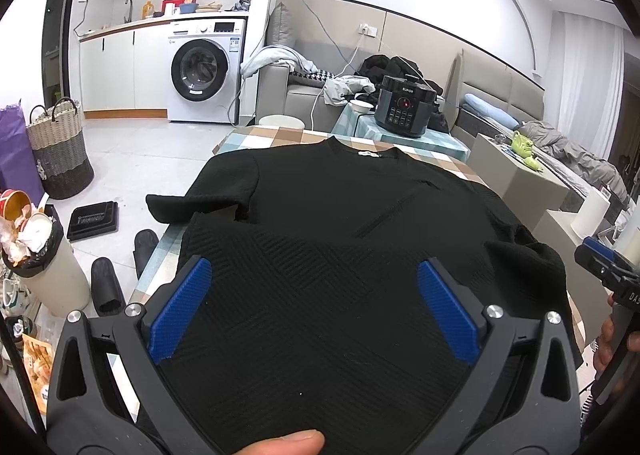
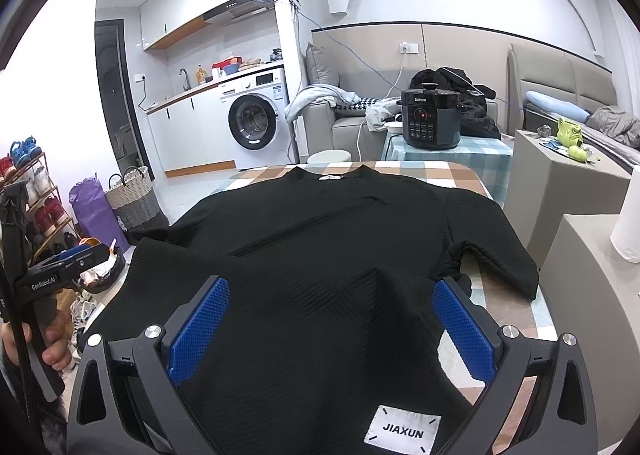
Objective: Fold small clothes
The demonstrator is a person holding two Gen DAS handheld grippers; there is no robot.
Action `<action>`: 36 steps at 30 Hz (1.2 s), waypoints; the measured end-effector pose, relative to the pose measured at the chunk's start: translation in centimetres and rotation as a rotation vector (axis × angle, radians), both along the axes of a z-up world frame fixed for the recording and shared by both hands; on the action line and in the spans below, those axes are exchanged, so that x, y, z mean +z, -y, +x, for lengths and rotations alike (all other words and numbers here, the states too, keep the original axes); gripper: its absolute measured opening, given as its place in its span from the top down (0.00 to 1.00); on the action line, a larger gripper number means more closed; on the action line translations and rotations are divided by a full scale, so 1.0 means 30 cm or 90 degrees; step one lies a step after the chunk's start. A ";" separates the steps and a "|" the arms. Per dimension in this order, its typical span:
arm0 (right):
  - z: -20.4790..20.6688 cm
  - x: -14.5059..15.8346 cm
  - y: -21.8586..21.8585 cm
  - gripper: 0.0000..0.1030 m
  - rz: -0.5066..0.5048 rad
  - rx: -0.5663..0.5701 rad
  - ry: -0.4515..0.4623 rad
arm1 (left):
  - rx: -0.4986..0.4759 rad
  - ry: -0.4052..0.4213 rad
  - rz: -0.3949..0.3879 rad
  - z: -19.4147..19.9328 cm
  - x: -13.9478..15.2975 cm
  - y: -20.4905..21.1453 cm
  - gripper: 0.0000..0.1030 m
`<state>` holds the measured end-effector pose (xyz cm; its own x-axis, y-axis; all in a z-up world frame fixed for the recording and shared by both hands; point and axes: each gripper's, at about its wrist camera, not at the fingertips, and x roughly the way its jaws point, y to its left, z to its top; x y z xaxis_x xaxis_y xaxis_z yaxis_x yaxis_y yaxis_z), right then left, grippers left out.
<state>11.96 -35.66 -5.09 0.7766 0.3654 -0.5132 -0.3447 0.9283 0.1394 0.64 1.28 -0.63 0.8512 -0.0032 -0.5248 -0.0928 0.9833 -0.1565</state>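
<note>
A black short-sleeved knit top (image 1: 328, 215) lies flat on a checked table (image 1: 260, 137), collar at the far end. Its near hem is folded up over the body. My left gripper (image 1: 314, 275) is open above the near left part of the top, blue pads spread wide. My right gripper (image 2: 332, 295) is open above the near right part of the top (image 2: 320, 223), where a white JIAXUN label (image 2: 402, 431) shows. Neither gripper holds cloth. The right sleeve (image 2: 496, 251) lies spread on the table. The right gripper also shows at the right edge of the left wrist view (image 1: 608, 267).
A black pressure cooker (image 1: 404, 105) and a white bowl (image 1: 362, 106) stand on a small table beyond the far end. Grey cabinets (image 2: 560, 191) stand to the right with a paper roll (image 2: 628, 227). A bin (image 1: 44, 255), slippers and a woven basket (image 1: 60, 151) are on the floor at left.
</note>
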 end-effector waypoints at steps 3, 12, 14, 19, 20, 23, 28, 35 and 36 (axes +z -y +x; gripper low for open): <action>-0.012 0.006 -0.004 0.00 -0.003 0.002 0.008 | 0.000 0.005 0.000 -0.013 0.013 0.007 0.01; -0.012 0.009 0.003 0.00 0.002 -0.002 0.011 | 0.001 0.005 0.000 -0.020 0.022 0.016 0.01; -0.006 0.004 0.008 0.00 0.006 -0.005 0.008 | 0.001 0.004 0.000 -0.021 0.021 0.016 0.01; 0.010 -0.004 0.010 0.00 0.018 -0.010 0.001 | 0.000 0.000 -0.001 -0.021 0.018 0.015 0.01; 0.014 -0.004 0.009 0.00 0.013 -0.014 0.000 | 0.001 -0.001 -0.002 -0.021 0.017 0.015 0.01; 0.024 -0.003 0.006 0.00 0.007 -0.011 -0.004 | 0.001 -0.006 -0.005 -0.014 0.012 0.010 0.01; 0.037 -0.009 0.000 0.00 0.004 -0.019 -0.015 | 0.004 -0.021 -0.011 0.000 0.000 -0.004 0.01; 0.072 -0.022 0.032 0.00 -0.003 -0.059 -0.045 | 0.010 -0.019 -0.021 0.018 -0.007 -0.030 0.01; 0.078 -0.021 0.043 0.00 0.004 -0.063 -0.051 | 0.011 -0.023 -0.025 0.027 -0.010 -0.039 0.01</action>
<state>14.28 -36.95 -5.71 0.7652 0.2924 -0.5736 -0.2391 0.9563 0.1685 1.45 2.46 -0.92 0.8316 -0.0098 -0.5553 -0.1163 0.9746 -0.1913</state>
